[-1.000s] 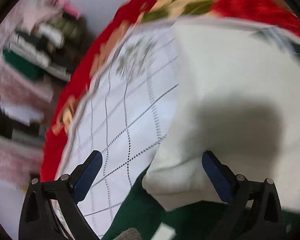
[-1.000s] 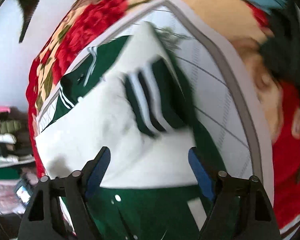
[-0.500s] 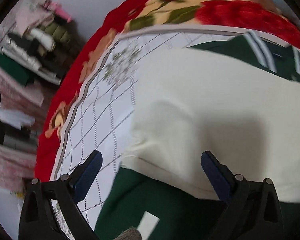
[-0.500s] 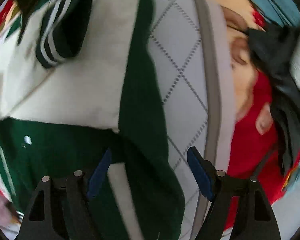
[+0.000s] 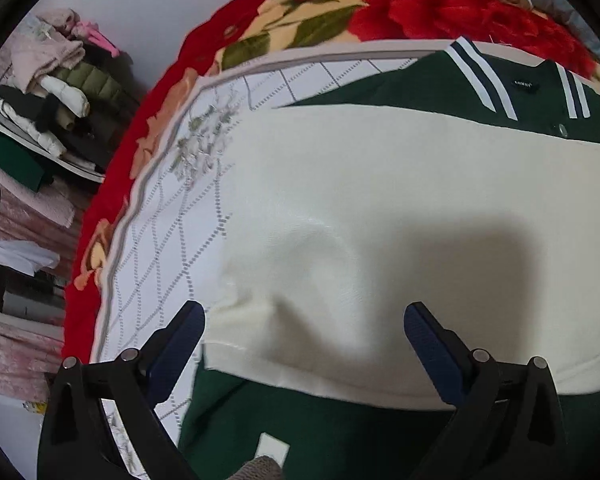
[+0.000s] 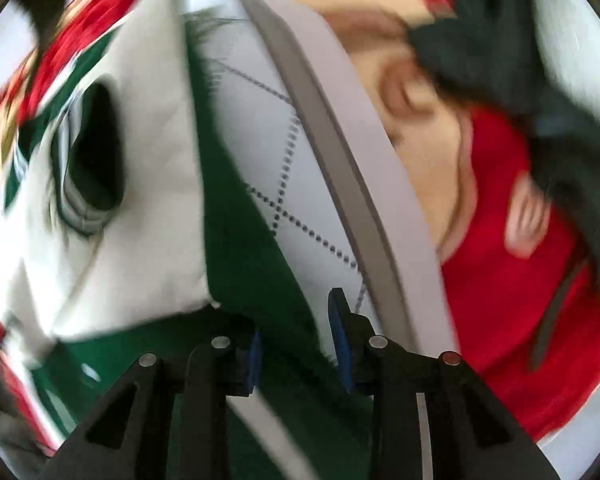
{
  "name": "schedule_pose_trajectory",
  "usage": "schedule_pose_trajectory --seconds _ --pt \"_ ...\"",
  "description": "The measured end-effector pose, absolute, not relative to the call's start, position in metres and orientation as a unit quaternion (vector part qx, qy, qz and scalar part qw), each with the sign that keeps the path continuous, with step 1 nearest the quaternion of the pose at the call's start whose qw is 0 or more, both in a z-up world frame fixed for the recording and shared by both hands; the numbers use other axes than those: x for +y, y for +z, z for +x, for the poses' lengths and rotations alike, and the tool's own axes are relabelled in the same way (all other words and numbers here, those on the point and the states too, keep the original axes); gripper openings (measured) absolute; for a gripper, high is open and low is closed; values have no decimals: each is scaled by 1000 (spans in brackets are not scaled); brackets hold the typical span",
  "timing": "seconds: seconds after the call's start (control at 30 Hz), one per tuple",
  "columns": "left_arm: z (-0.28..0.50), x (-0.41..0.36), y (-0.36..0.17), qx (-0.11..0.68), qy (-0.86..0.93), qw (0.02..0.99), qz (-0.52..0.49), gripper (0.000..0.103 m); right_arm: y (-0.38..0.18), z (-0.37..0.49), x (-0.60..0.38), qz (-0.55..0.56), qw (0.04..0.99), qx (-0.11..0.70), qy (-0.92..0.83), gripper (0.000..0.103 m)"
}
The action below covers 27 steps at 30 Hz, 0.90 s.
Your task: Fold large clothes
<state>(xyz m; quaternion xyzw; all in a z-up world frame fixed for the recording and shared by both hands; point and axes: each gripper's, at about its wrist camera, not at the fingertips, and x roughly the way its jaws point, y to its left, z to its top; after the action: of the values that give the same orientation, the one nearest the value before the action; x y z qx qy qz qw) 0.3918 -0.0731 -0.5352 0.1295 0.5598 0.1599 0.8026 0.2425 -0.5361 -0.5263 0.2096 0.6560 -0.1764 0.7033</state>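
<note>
A green varsity jacket [image 5: 412, 80] with cream sleeves lies on a white quilted mat [image 5: 172, 240]. In the left wrist view a cream sleeve [image 5: 380, 208] is folded across the green body. My left gripper [image 5: 304, 336] is open and hovers over the sleeve's near edge. In the right wrist view, which is blurred, my right gripper [image 6: 296, 336] has its jaws nearly closed around the jacket's green edge [image 6: 260, 272]. A striped cuff opening [image 6: 96, 152] shows at the left.
The mat lies on a red floral blanket [image 5: 420, 8]. A shelf with stacked clothes [image 5: 48, 112] stands at the left. In the right wrist view a dark garment [image 6: 520, 80] lies on the blanket [image 6: 500, 280] beyond the mat's grey border [image 6: 340, 160].
My right gripper swung to the jacket's right edge, lowered and closed from wide open onto the green fabric. The left gripper stayed open and drew back a little over the cream sleeve.
</note>
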Motion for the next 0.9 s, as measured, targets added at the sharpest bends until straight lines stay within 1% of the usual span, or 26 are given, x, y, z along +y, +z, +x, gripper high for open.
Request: schedule_pose_trajectory --seconds 0.03,0.1,0.13,0.23,0.27,0.3,0.33,0.37,0.47,0.6,0.63,0.67,0.7,0.73,0.77,0.8,0.83,0.87,0.9 --pt "389 -69 -535 562 163 801 126 103 -531 239 -542 234 699 650 -183 32" --pt "385 -58 -534 576 165 793 106 103 -561 220 -572 388 641 628 -211 32" --pt "380 -52 -530 580 166 792 92 103 -562 219 -575 405 631 625 -218 32" --pt "358 -29 -512 583 165 794 54 103 -542 233 -558 346 635 655 -218 36" --pt "349 -20 -507 584 164 794 41 103 -533 232 -550 333 643 658 -205 54" --pt "341 -13 -505 587 162 793 32 103 -525 231 -545 327 650 657 -196 66" --pt "333 -3 -504 590 162 790 26 102 -516 230 -540 321 659 654 -188 84" --pt "327 5 -506 594 164 787 27 102 -507 226 -534 309 671 650 -181 86" --pt "321 26 -532 617 167 769 34 100 -497 226 -525 252 689 654 -184 86" --pt "346 40 -575 635 152 757 39 99 -511 234 -518 207 709 649 -182 86" --pt "353 40 -580 633 147 759 43 92 -514 237 -516 195 711 650 -183 86" --pt "361 38 -583 629 136 765 43 89 -518 245 -510 171 715 652 -188 85" --pt "367 37 -585 624 126 770 41 81 -522 252 -502 146 721 651 -188 81" --pt "372 34 -583 615 111 780 34 63 -524 261 -495 126 726 650 -188 68" --pt "373 32 -581 607 94 788 23 48 -526 266 -488 119 730 648 -183 54" --pt "374 28 -579 602 83 794 19 26 -526 271 -481 118 737 641 -176 48" --pt "374 23 -577 595 89 798 32 20 -525 275 -478 114 740 638 -178 41" --pt "374 21 -576 589 88 803 37 16 -524 281 -472 111 743 635 -180 34" --pt "375 22 -576 587 90 804 35 15 -523 286 -469 114 743 633 -183 30"
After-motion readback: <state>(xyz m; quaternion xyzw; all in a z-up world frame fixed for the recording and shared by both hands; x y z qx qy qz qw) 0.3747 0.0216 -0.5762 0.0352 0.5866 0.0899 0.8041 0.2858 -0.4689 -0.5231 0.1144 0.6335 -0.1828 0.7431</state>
